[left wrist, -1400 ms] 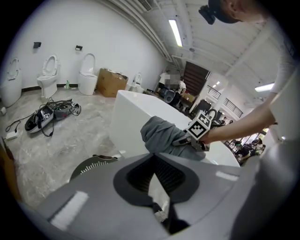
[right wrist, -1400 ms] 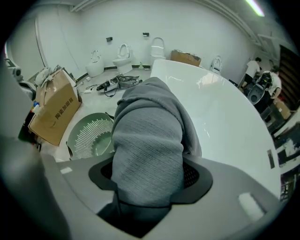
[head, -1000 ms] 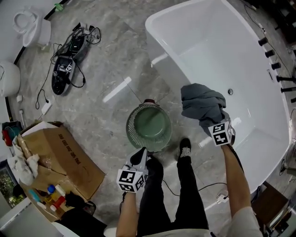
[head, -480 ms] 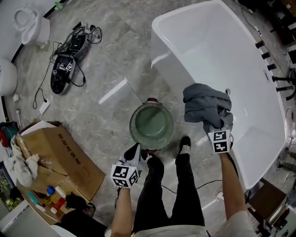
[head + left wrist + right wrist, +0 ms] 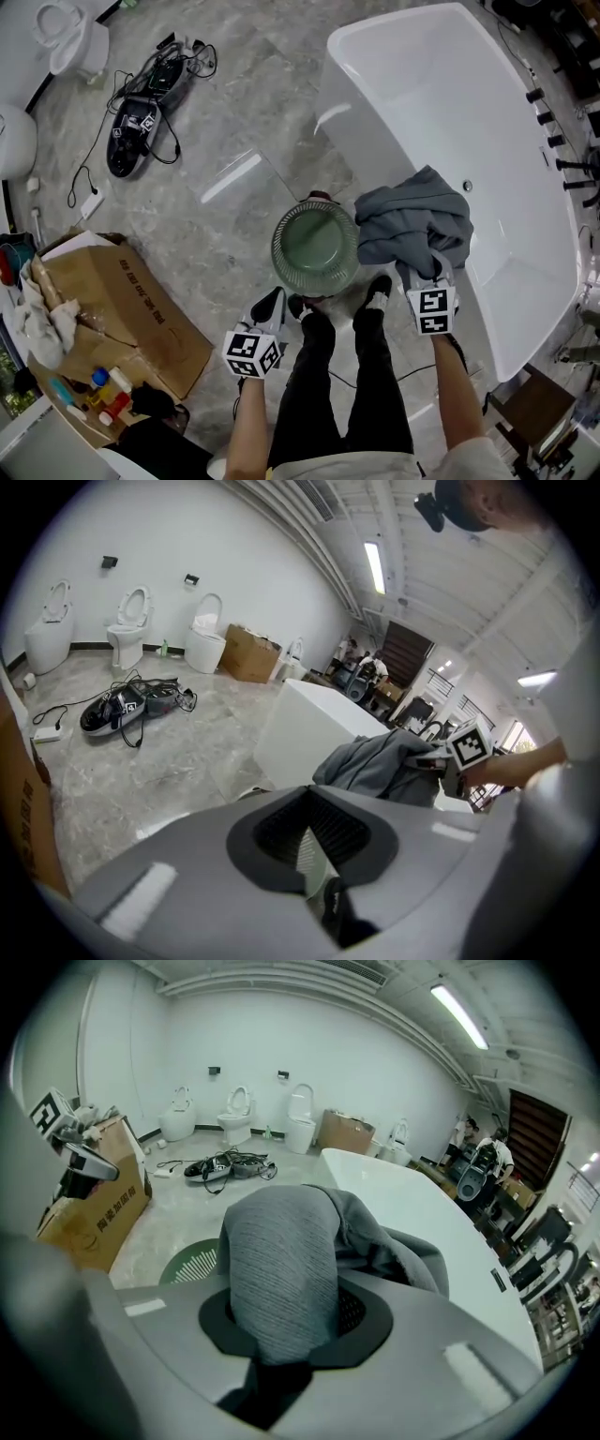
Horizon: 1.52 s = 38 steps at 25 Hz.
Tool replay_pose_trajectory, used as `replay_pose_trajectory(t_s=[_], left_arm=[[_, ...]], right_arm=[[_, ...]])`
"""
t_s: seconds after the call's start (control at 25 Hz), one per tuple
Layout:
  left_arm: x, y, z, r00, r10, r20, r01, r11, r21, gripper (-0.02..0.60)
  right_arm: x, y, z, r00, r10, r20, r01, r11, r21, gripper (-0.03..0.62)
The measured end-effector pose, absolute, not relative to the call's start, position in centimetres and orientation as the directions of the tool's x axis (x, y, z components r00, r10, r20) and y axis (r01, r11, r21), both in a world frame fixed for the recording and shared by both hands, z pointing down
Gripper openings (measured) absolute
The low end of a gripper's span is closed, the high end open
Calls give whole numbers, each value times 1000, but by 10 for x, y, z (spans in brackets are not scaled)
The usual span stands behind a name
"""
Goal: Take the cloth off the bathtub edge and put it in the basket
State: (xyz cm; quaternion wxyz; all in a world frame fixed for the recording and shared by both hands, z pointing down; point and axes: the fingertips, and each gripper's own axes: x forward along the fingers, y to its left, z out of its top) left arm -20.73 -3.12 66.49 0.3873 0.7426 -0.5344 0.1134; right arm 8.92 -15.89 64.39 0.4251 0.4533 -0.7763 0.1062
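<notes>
A crumpled grey cloth (image 5: pixel 412 230) hangs from my right gripper (image 5: pixel 424 270), which is shut on it at the near edge of the white bathtub (image 5: pixel 450 112). The cloth's left fold reaches toward the round green basket (image 5: pixel 281 246) on the floor beside the tub. In the right gripper view the cloth (image 5: pixel 281 1260) fills the space between the jaws, with the basket (image 5: pixel 192 1260) below left. My left gripper (image 5: pixel 270 307) is low by the person's left leg, just short of the basket; its jaws look shut with nothing in them.
The person's legs and black shoes (image 5: pixel 375 295) stand right behind the basket. A cardboard box (image 5: pixel 103 319) with bottles (image 5: pixel 98 394) is at the left. A black device with tangled cables (image 5: pixel 141 131) lies on the marble floor. Toilets (image 5: pixel 70 42) line the far wall.
The right gripper has closed on the cloth and carried it left, off the tub edge toward the basket. The left gripper has hardly moved.
</notes>
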Motion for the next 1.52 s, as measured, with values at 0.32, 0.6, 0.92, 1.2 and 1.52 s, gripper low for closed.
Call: replay_pose_trajectory(t_s=[0.32, 0.6, 0.92, 1.2, 1.52], left_arm=[[-225, -13, 673, 361, -717, 596, -883, -58, 466, 57], [-240, -2, 676, 335, -727, 600, -882, -18, 471, 57], [-261, -5, 677, 304, -740, 599, -886, 11, 463, 57], [-264, 0, 687, 304, -725, 618, -889, 17, 457, 57], [-237, 1, 728, 311, -679, 665, -891, 34, 453, 57]], right_arm=[[10, -135, 649, -369, -553, 747, -752, 650, 110, 78], [-69, -100, 670, -479, -446, 756, -697, 717, -19, 78], [-151, -59, 687, -582, -320, 748, -631, 758, -167, 78], [-139, -52, 726, -539, -272, 797, -692, 682, -235, 78], [-90, -68, 788, -476, -255, 841, -737, 638, -223, 80]])
